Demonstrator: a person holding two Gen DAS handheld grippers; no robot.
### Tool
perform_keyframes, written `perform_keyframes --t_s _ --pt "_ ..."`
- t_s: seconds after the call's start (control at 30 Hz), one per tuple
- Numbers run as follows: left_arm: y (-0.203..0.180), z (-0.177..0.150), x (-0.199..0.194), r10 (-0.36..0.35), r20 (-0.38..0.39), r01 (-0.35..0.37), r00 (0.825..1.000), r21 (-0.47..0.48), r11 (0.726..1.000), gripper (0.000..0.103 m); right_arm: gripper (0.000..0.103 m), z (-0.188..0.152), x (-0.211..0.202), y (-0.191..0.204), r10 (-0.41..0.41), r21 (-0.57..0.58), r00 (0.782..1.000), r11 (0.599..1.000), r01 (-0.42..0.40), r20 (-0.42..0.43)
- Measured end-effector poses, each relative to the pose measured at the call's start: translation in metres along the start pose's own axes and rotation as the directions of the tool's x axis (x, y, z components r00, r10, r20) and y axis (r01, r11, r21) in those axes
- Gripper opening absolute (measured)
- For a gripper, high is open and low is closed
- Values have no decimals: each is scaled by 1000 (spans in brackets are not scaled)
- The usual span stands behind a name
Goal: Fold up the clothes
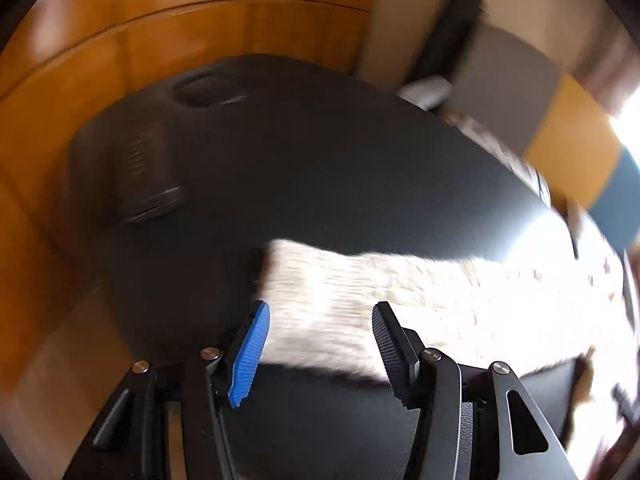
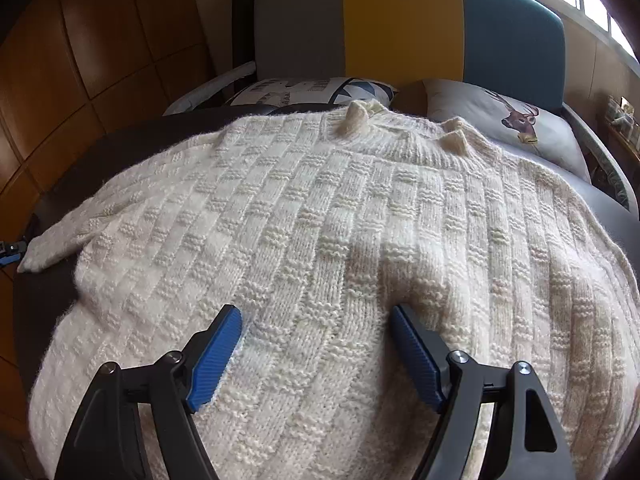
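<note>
A cream knitted sweater (image 2: 320,220) lies flat, collar away from me, on a dark padded surface (image 2: 52,300). My right gripper (image 2: 317,311) hovers open over its lower body, fingers spread wide with nothing between them. The sweater's left sleeve (image 2: 52,246) stretches out to the left. In the blurred left wrist view, that sleeve's cuff end (image 1: 340,280) lies between and just beyond the fingers of my left gripper (image 1: 322,308). The left gripper is open and is not pinching the cloth. The dark surface (image 1: 320,168) spreads out behind the cuff.
A headboard with grey, yellow and blue panels (image 2: 400,20) stands behind the sweater, with a patterned pillow (image 2: 312,90) and a deer pillow (image 2: 512,120) in front of it. Wooden wall panels (image 2: 80,60) run along the left. A dark ribbed object (image 1: 148,176) lies at the surface's far left.
</note>
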State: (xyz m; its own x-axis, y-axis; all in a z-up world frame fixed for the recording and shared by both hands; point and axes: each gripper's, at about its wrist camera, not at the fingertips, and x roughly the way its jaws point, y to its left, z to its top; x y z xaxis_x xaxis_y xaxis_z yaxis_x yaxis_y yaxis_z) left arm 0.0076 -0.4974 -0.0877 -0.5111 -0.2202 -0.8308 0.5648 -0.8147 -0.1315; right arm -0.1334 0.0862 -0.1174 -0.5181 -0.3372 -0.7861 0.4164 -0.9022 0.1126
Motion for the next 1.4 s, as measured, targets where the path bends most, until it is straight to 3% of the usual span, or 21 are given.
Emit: perform_keyframes --t_s 0.07,0.17,0.5,0.57,0.63,0.7,0.87,1.0,1.03,1.1,1.17,1.23,1.4 --pt "-9 0 16 5 -28 -5 1000 28 1000 54 79 0 0 0 -1 -1 1000 1000 1 0" --pt "-20 4 27 70 -22 -68 997 93 993 54 79 0 0 1 -7 -5 1000 1000 7 -2" --pt "-13 50 57 126 -74 -124 989 30 992 56 80 0 1 2 -13 -12 1000 1000 13 -4" --pt "-17 53 42 94 -51 -95 994 -11 995 50 80 0 1 1 -11 -11 1000 1000 11 -4" --pt "-35 51 16 3 18 -3 1000 -4 1000 50 80 -1 1 1 -12 -11 1000 1000 12 -4" --pt "-68 48 -2 -109 52 105 993 75 992 50 80 -1 0 1 -10 -12 1000 1000 10 -4" --pt "-180 33 -5 -302 -5 289 953 304 908 51 81 -1 -1 1 -1 -8 1000 1000 1 -2" --pt "-270 29 15 -346 -54 334 937 434 837 51 81 -1 -2 -1 7 -2 1000 1000 -7 0" --pt "-288 29 21 -332 -68 326 941 445 834 51 81 -1 -2 -1 9 -1 1000 1000 -9 0" --pt "-320 30 34 -292 -96 302 952 458 836 51 81 -1 -2 -2 12 0 1000 1000 -12 1" --pt "-325 26 48 -211 -107 236 972 431 871 51 81 -1 -2 -2 11 0 1000 1000 -11 1" --pt "-318 25 60 -185 -73 199 980 378 904 55 81 -1 -1 -1 5 -5 1000 1000 -5 0" --pt "-326 20 64 -149 -34 150 988 385 910 59 81 0 0 -1 -3 -10 1000 1000 3 -2"
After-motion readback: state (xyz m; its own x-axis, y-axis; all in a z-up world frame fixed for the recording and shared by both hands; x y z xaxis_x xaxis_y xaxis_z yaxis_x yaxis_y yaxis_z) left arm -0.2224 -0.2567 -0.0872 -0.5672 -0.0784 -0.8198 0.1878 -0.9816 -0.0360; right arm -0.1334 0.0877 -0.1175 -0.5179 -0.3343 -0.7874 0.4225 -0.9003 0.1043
